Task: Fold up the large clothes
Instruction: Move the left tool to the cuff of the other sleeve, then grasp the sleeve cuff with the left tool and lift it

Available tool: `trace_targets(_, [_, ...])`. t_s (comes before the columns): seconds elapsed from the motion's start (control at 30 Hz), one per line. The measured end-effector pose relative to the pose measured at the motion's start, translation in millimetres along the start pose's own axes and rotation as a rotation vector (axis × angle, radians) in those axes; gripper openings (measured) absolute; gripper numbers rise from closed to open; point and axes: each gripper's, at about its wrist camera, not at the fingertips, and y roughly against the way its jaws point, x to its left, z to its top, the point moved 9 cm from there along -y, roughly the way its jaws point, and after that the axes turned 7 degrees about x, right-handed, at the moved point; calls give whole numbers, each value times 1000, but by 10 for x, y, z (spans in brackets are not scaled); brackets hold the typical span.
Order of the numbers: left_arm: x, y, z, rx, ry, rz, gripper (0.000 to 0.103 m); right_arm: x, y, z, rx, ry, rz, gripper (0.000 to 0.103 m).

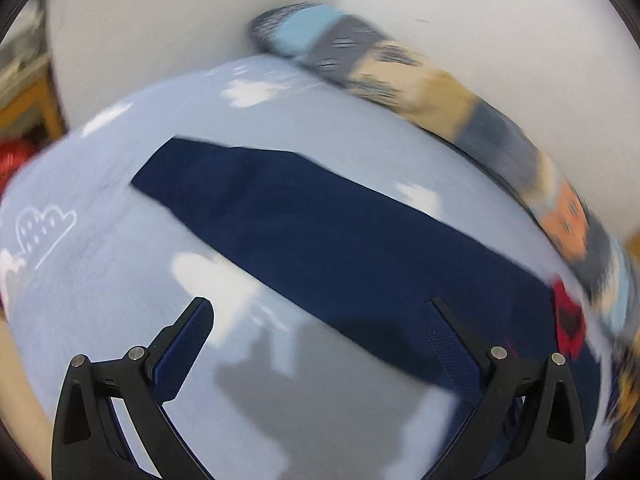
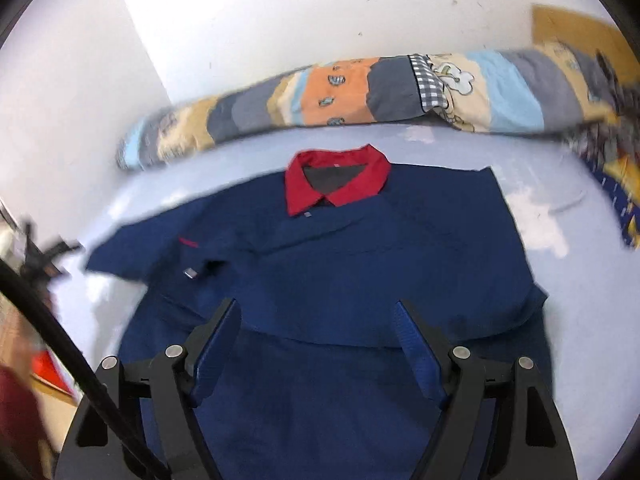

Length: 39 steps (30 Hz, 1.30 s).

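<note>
A navy blue shirt (image 2: 360,280) with a red collar (image 2: 336,178) lies flat on the pale blue bed sheet (image 2: 540,160), collar toward the wall. Its right sleeve is folded across the body; the left sleeve (image 2: 144,252) lies spread out. My right gripper (image 2: 318,312) hovers open above the shirt's lower half, nothing between its fingers. In the blurred left wrist view the shirt's sleeve (image 1: 320,232) stretches as a long navy band across the sheet (image 1: 100,300). My left gripper (image 1: 320,308) stands open just over the sheet beside the band's near edge, holding nothing.
A rolled patchwork quilt (image 2: 360,92) lies along the wall behind the shirt, also the quilt (image 1: 460,100) in the left view. White walls enclose the bed. A black cable (image 2: 80,368) crosses the lower left. Wooden furniture (image 1: 36,96) stands at the far left.
</note>
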Motion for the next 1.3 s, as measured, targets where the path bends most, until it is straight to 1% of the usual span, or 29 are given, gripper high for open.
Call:
trace_targets(0.07, [347, -175, 202, 8, 84, 18, 103, -9, 37, 3, -15, 24, -25, 83])
trace_targets(0.13, [685, -360, 373, 15, 163, 42, 99, 30, 13, 1, -16, 63, -62, 83])
trace_targets(0.2, [904, -470, 500, 9, 227, 28, 84, 97, -39, -20, -4, 81, -59, 83])
trace_targets(0.23, [1037, -538, 582, 5, 282, -15, 81, 142, -55, -31, 1, 88, -48, 83])
trace_targets(0.27, [1097, -582, 629, 5, 314, -51, 79, 194, -72, -47, 6, 103, -38, 83])
trace_targets(0.33, [1244, -674, 747, -3, 373, -108, 76, 290, -104, -71, 5, 153, -51, 83])
trace_targets(0.4, [1306, -726, 814, -16, 394, -144, 74, 355, -136, -95, 0, 191, -65, 83])
trace_targets(0.47, [1383, -793, 880, -28, 431, -203, 71, 423, -171, -119, 1, 216, -61, 83])
trace_targets(0.53, [1467, -860, 958, -59, 481, -288, 70, 467, -183, -131, 2, 215, -37, 83])
trace_targets(0.57, [1469, -885, 976, -71, 502, -319, 70, 488, -198, -131, 1, 216, -29, 83])
trace_targets(0.67, [1543, -990, 1029, -129, 582, -434, 70, 482, -262, -129, 1, 214, -35, 83])
trace_targets(0.73, [1559, -1005, 1081, -177, 609, -472, 68, 433, -326, -126, 12, 199, -50, 83])
trace_targets(0.77, [1542, -989, 1112, -204, 606, -476, 45, 410, -339, -121, 13, 188, -51, 83])
trace_targets(0.8, [1502, -1008, 1137, -200, 598, -486, 0, 381, -358, -117, 19, 174, -47, 83])
trace_targets(0.83, [1448, -1046, 1136, -177, 591, -479, 2, 349, -382, -114, 27, 160, -46, 83])
trace_targets(0.9, [1376, -1037, 1134, -171, 557, -449, 0, 262, -404, -105, 31, 123, -56, 83])
trace_targets(0.93, [1346, -1017, 1129, -162, 538, -422, 0, 244, -403, -102, 34, 108, -44, 83])
trace_targets(0.97, [1335, -996, 1101, -143, 539, -405, 0, 223, -397, -95, 36, 98, -36, 83])
trace_targets(1.0, [1323, -955, 1059, -128, 549, -421, 2, 204, -379, -86, 32, 88, -35, 83])
trace_targets(1.03, [1323, -925, 1030, -118, 554, -428, 7, 195, -364, -79, 27, 85, -34, 83])
trace_targets(1.07, [1340, -891, 978, -101, 560, -425, 31, 194, -342, -71, 22, 85, -30, 83])
trace_targets(1.1, [1387, -854, 909, -88, 582, -414, 73, 198, -331, -71, 23, 86, -27, 83])
trace_targets(1.13, [1465, -810, 841, -96, 610, -401, 89, 199, -322, -69, 20, 85, -27, 83])
trace_targets(1.17, [1588, -723, 759, -133, 651, -385, 95, 201, -312, -71, 18, 82, -25, 83])
trace_targets(1.2, [1678, -658, 703, -163, 684, -370, 95, 213, -311, -80, 21, 82, -17, 83])
trace_targets(1.23, [1742, -632, 660, -168, 699, -366, 95, 222, -312, -85, 24, 83, -12, 83])
trace_targets(1.3, [1804, -667, 631, -158, 721, -397, 95, 236, -295, -85, 17, 83, -11, 83])
